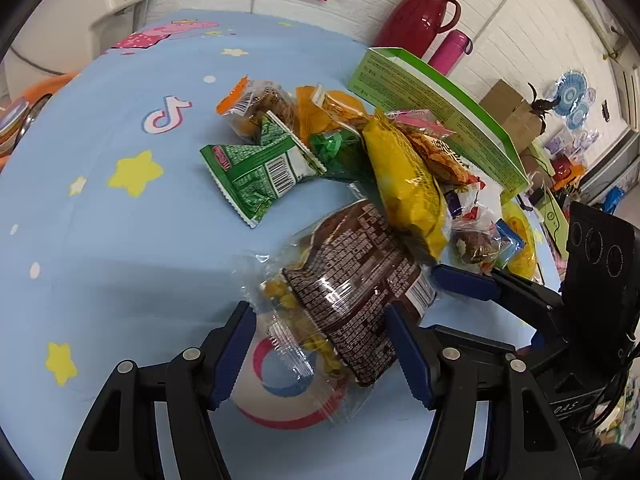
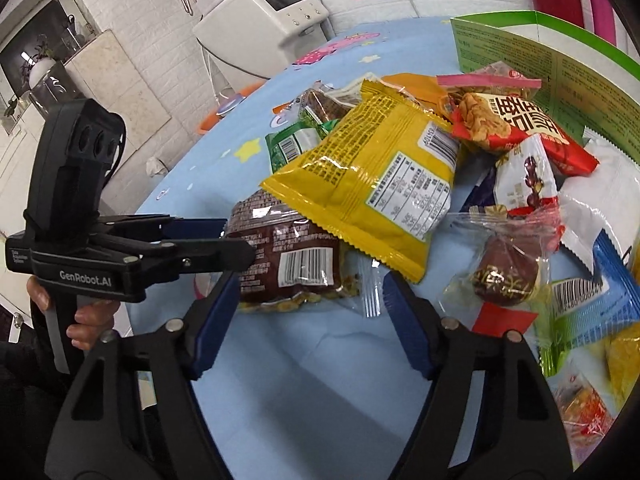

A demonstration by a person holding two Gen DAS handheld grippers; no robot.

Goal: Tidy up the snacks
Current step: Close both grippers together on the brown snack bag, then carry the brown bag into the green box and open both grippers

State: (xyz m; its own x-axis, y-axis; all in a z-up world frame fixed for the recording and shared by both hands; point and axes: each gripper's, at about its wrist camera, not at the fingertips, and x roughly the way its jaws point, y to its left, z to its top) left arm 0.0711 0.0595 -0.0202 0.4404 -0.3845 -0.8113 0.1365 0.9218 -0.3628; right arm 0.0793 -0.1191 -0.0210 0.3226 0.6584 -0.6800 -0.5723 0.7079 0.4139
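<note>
A pile of snack packets lies on the blue cartoon tablecloth [image 1: 120,260]. Nearest is a brown packet [image 1: 352,292] with clear ends showing yellow pieces. My left gripper [image 1: 322,350] is open, its blue pads on either side of this packet's near end. From the right wrist, the same brown packet [image 2: 288,256] sits just ahead of my right gripper [image 2: 308,312], which is open too. The left gripper [image 2: 236,238] comes in from the left, held by a hand [image 2: 84,328]. A yellow packet [image 1: 404,184] [image 2: 372,176] leans over the brown one. The right gripper [image 1: 464,276] reaches in beside the packet.
A green open cardboard box [image 1: 432,100] [image 2: 580,72] stands behind the pile. A green packet [image 1: 260,172], orange packets [image 1: 256,104] and a red chip packet [image 2: 516,124] lie around. A red thermos [image 1: 416,16] and pink bottle [image 1: 452,50] stand by the wall.
</note>
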